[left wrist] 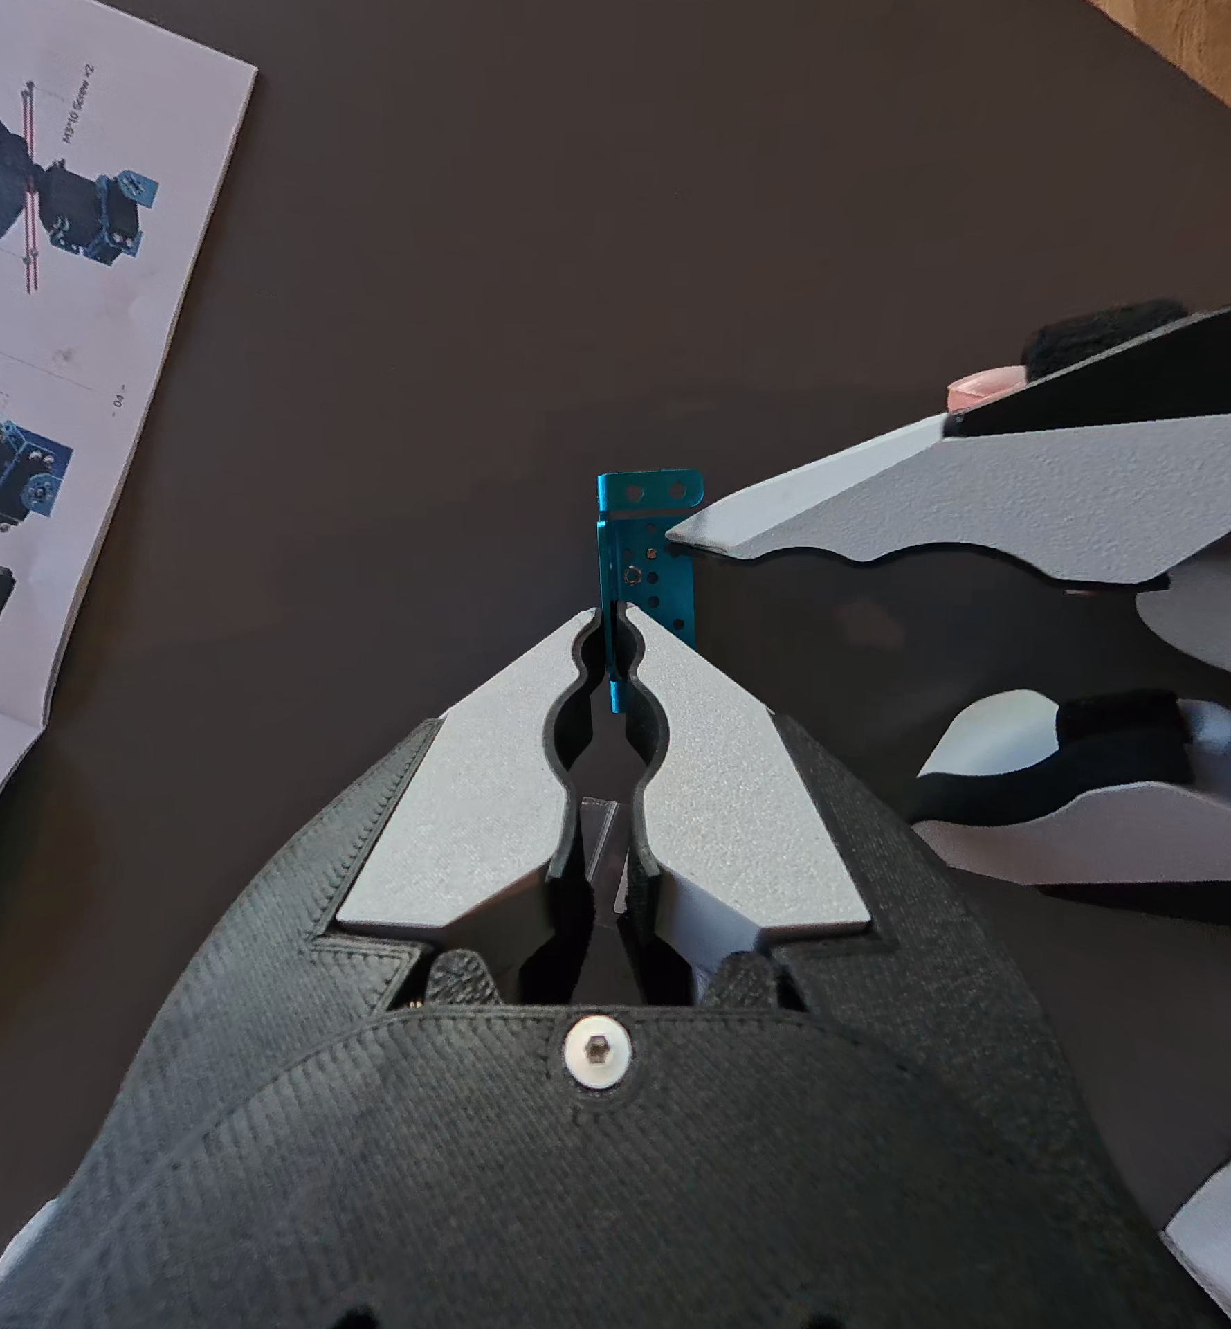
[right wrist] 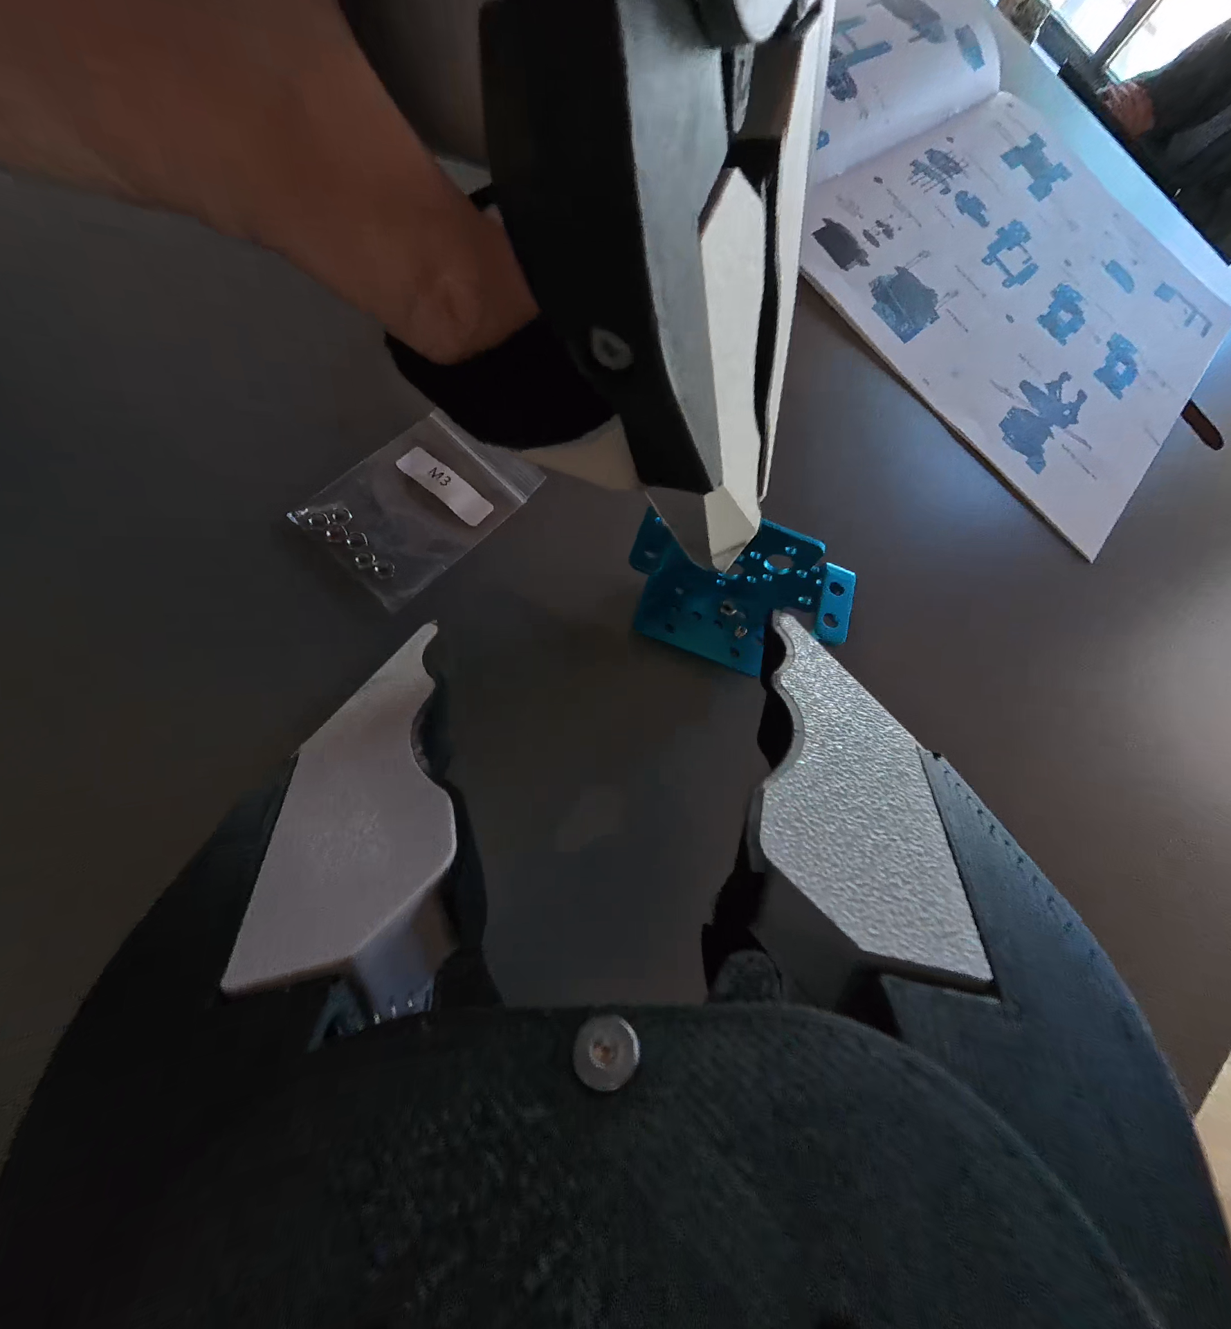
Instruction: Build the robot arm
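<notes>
Left wrist view: left gripper is pinched tight on the thin blue perforated metal bracket, held upright over the dark table. Looks light, stiff, slick; flange edge grips best.

Right wrist view: right gripper is spread wide, one fingertip touching the bracket.

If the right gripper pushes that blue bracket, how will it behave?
The blue perforated metal bracket looks thin and stiff, probably light. Pinched at one edge by the left gripper, it may pivot. Its smooth finish could slip.
</notes>
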Available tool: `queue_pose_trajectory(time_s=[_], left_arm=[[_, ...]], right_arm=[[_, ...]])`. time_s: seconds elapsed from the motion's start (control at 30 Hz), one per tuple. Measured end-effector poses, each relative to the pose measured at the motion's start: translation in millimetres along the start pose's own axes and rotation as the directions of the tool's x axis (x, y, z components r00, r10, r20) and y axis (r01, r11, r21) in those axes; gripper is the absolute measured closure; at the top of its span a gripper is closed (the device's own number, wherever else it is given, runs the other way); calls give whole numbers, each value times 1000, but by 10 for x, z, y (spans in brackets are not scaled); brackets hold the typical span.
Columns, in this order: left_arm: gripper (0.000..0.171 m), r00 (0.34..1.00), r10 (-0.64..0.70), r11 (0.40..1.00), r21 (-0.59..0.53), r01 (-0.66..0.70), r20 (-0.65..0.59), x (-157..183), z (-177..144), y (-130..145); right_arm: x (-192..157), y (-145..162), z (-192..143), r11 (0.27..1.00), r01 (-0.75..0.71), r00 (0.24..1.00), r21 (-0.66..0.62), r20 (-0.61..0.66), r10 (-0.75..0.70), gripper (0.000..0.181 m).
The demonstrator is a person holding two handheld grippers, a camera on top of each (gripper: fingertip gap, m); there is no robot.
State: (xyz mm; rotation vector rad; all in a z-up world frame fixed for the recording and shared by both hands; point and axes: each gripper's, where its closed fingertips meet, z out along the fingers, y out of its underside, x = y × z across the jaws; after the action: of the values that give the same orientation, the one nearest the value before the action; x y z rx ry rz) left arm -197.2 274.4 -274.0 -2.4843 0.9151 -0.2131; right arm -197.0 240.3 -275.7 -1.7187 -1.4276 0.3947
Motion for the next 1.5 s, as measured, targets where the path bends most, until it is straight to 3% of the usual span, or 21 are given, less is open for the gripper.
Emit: queue_pose_trajectory(time_s=[0.1, 0.17, 0.2, 0.33, 0.4, 0.63, 0.87, 1.03, 1.13, 1.33, 1.5], left_arm=[[170, 1000, -1, 1000, -1, 1, -2, -1, 2, 1], [171, 1000, -5, 1000, -2, 5, -6, -1, 2, 4], [171, 1000, -7, 1000, -3, 7, -7, -1, 1, 6], [171, 1000, -13, 1000, -8, 13, -7, -2, 4, 5], [171, 1000, -17, 1000, -11, 17, -6, 2, 5, 2], [171, 1000, -24, 999, -23, 24, -2, 6, 4, 2], [169, 1000, -1, 1000, -3, 0, -18, 26, 2, -6], [154, 982, -52, 998, 23, 57, -179, 130, -80, 0], [149, 970, 13, 996, 87, 8, -242, 76, -204, -1], [150, 928, 193, 967, 220, -126, -319, -11, -317, 167], [159, 912, 155, 975, 209, -78, -380, 115, -145, 258]], right_arm=[[62, -21, -81, 1000, 21, 1000, 18, -9, -20, 104], [168, -56, -184, 998, 27, 999, 54, -27, -25, 132], [272, -67, -233, 997, 12, 999, 75, -54, -8, 137], [603, -65, -276, 971, -196, 979, 140, -37, 203, 149], [674, -67, -217, 960, -247, 967, 133, -34, 253, 155], [580, -20, -24, 980, -200, 979, 13, -47, 201, 172], [590, -17, -19, 976, -219, 975, 12, -27, 219, 172], [595, -18, -9, 979, -204, 979, -3, -17, 204, 172], [605, -17, -2, 980, -196, 980, -7, -15, 196, 172], [611, -13, 4, 982, -188, 982, -5, -9, 188, 173], [623, -1, 8, 983, -183, 983, -9, -6, 183, 173]])
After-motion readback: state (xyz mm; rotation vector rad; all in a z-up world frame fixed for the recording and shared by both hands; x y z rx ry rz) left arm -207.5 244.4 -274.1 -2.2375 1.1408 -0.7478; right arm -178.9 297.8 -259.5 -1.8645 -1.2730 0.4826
